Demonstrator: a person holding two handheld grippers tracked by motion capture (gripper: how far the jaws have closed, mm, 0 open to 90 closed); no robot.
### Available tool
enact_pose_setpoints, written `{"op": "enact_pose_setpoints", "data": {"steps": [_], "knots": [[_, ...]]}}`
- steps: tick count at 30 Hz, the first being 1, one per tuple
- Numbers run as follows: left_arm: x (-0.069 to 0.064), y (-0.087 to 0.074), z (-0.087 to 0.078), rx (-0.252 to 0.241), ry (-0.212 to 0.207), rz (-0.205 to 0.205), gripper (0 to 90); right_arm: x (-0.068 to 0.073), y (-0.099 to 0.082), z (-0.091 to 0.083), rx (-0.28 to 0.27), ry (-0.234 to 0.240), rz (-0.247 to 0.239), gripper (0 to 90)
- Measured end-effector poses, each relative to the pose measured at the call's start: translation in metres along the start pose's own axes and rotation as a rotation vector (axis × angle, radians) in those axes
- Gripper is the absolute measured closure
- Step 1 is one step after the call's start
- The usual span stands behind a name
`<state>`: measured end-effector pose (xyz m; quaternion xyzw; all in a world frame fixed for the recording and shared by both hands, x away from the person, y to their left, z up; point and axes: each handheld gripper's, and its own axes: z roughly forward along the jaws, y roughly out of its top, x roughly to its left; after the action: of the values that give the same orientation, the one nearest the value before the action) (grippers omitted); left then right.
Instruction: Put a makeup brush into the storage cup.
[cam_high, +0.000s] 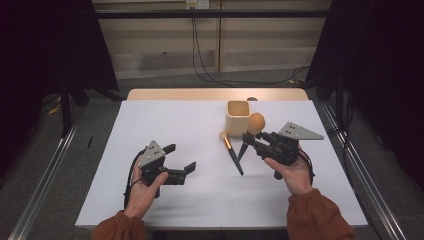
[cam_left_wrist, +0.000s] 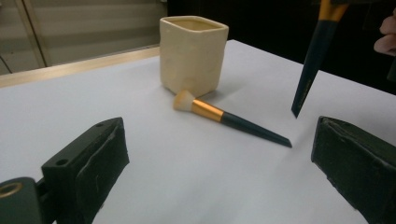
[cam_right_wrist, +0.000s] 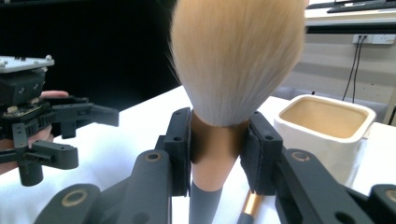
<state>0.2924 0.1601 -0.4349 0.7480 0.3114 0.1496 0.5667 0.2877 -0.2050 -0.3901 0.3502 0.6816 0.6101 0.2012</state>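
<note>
The left tool (cam_high: 179, 158) is standing with its jaws spread wide and nothing between them, hovering low over the white surface (cam_high: 200, 200). Beyond it, the small brush (cam_left_wrist: 229, 119) is lying flat, bristles pointing toward the cup and dark handle tip pointing away from it. The right tool (cam_high: 247, 138) is clamping the large brush (cam_right_wrist: 224, 93) by its copper collar, fluffy head pointing up past the jaws and handle slanting down toward the surface. Just behind both brushes, the cream square cup (cam_high: 238, 116) is standing upright, showing a bare interior.
</note>
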Motion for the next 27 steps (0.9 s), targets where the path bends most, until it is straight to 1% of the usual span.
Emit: {"op": "enact_pose_setpoints", "data": {"steps": [2,4,6,7,8,9,13,14,15,18,19,21,23,26,27], "knots": [[0.002,-0.001,-0.005,0.004,0.016,0.003,3.6,-0.002,0.002,-0.001,-0.008,-0.009,0.01,66.7],[0.005,-0.003,-0.01,0.008,0.025,0.001,3.5,-0.005,0.002,-0.002,-0.01,-0.015,0.008,66.7],[0.008,-0.005,-0.017,0.015,0.04,0.009,3.3,-0.006,0.003,-0.002,-0.015,-0.023,0.016,66.7],[0.01,-0.007,-0.02,0.008,0.044,0.011,3.2,-0.008,0.003,-0.003,-0.016,-0.026,0.015,66.7],[0.011,-0.008,-0.024,0.005,0.053,0.002,3.2,-0.009,0.004,-0.003,-0.017,-0.027,0.017,66.7],[0.013,-0.009,-0.027,0.002,0.059,0.008,3.2,-0.009,0.004,-0.003,-0.02,-0.03,0.019,66.7],[0.017,-0.016,-0.039,0.001,0.068,0.008,3.4,-0.013,0.008,-0.002,-0.022,-0.041,0.013,66.7],[0.018,-0.018,-0.042,0.003,0.076,0.01,3.4,-0.013,0.008,-0.002,-0.022,-0.041,0.013,66.7],[0.019,-0.021,-0.044,-0.005,0.081,-0.006,3.4,-0.014,0.009,-0.002,-0.022,-0.041,0.007,66.7],[0.021,-0.026,-0.051,-0.004,0.091,-0.007,3.3,-0.017,0.013,0.0,-0.023,-0.048,0.003,66.6],[0.022,-0.028,-0.053,-0.007,0.09,-0.01,3.3,-0.017,0.015,0.001,-0.028,-0.047,0.01,66.7],[0.023,-0.031,-0.059,-0.02,0.094,-0.038,3.4,-0.019,0.018,0.002,-0.025,-0.059,0.005,66.7],[0.024,-0.033,-0.063,-0.023,0.111,-0.023,3.1,-0.021,0.021,0.003,-0.025,-0.07,0.003,66.6],[0.026,-0.036,-0.067,-0.029,0.126,-0.03,2.9,-0.025,0.024,0.004,-0.027,-0.073,-0.002,66.6],[0.027,-0.037,-0.068,-0.023,0.131,-0.023,2.9,-0.026,0.025,0.004,-0.025,-0.076,-0.003,66.6]]}}
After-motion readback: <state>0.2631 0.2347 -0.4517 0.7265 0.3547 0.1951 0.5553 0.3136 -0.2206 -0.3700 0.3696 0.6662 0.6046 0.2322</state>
